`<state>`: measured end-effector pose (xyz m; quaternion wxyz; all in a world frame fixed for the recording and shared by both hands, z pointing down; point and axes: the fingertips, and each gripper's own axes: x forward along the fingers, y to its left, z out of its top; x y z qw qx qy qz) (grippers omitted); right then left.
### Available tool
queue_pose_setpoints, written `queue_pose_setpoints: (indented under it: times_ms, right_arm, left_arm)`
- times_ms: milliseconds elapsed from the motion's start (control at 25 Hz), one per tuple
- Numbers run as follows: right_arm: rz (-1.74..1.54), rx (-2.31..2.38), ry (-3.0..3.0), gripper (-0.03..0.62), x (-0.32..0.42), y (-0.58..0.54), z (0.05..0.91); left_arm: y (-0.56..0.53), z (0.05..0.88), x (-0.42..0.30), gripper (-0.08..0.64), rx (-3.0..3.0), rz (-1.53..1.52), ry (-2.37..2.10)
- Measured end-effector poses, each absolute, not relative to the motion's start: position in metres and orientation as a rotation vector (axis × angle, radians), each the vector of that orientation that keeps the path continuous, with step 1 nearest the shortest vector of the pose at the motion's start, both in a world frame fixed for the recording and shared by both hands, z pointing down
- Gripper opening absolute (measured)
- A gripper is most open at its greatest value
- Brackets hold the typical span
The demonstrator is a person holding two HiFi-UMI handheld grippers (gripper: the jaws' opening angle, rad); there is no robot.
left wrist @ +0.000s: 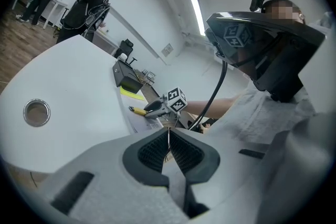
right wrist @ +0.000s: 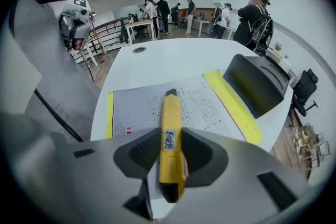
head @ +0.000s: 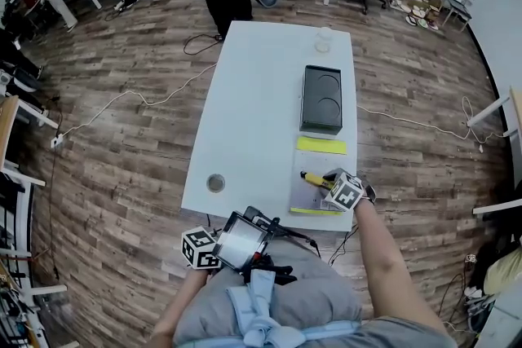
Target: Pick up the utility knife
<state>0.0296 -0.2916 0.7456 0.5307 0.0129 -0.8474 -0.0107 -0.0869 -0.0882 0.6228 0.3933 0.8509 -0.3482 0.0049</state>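
- Utility knife point(right wrist: 169, 139) is at the near right corner of the white table point(head: 261, 110), the largest thing here. The table is a long top running away from the person over a wood-plank floor.
- A black tray point(head: 321, 99) with two round hollows sits on the right half of the table, beyond the knife and well apart from it.
- A printed sheet point(head: 308, 196) with a yellow band along two opposite edges lies just nearer than the tray, at the table's near right corner.
- The right gripper point(right wrist: 170, 149) reaches over that sheet. Its jaws are clamped on the knife, one dark pad pressing each side of the yellow handle.
- The left gripper point(left wrist: 169, 150) is held low, off the near edge of the table by the person's lap. Its jaws are closed pad to pad with nothing between them.
- The knife is yellow with a dark tip. The tip points away from the person along the printed sheet, and the butt sticks out behind the pads. Whether it touches the paper I cannot tell.
- A small round hole point(head: 215, 182) is sunk in the table's near left part.
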Motion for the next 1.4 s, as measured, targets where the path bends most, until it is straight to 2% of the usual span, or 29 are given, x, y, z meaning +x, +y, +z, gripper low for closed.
queue_pose_setpoints:
  times_ms: [640,1400]
  right_arm:
    - [-0.121,0.384,-2.109,0.123,0.021,-0.280,0.713]
    - [0.108,0.726,-2.523,0.123,0.041,-0.239,0.598]
  left_arm:
    - [-0.084,0.623,-0.073,0.017,2.193,0.016,-0.820]
    - [-0.092,0.619,-0.035,0.017,2.271,0.069,-0.709]
